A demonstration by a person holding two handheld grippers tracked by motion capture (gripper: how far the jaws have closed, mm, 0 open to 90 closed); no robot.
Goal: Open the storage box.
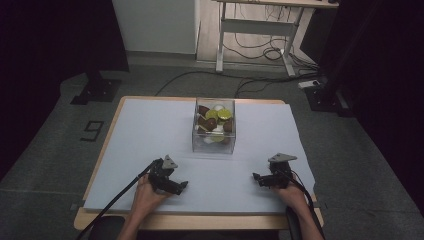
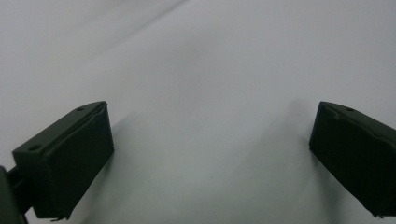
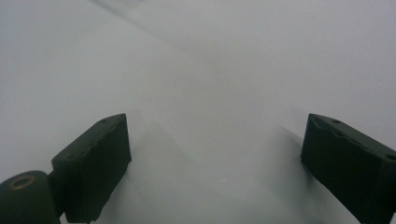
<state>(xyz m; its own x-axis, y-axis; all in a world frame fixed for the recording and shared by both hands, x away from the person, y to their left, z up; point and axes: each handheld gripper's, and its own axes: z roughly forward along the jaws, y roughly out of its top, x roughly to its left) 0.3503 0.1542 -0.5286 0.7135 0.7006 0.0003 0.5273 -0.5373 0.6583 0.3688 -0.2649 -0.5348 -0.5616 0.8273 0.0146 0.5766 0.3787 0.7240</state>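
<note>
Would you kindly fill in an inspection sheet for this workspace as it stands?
Surface: white sheet covers the wooden table.
Job's things: clear box at centre back, holding brown, green and white pieces.
Clutter: nothing seen.
Grippers: left gripper and right gripper rest on the sheet, jaws open, empty.
Cables: one black cable trails from each gripper; more on the floor.
Surroundings: grey floor, desk frame, number 9 marking.

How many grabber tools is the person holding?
2. The left gripper rests on the white sheet near the table's front left; the right gripper rests at the front right. Both stand open, empty, short of the clear box.
</note>
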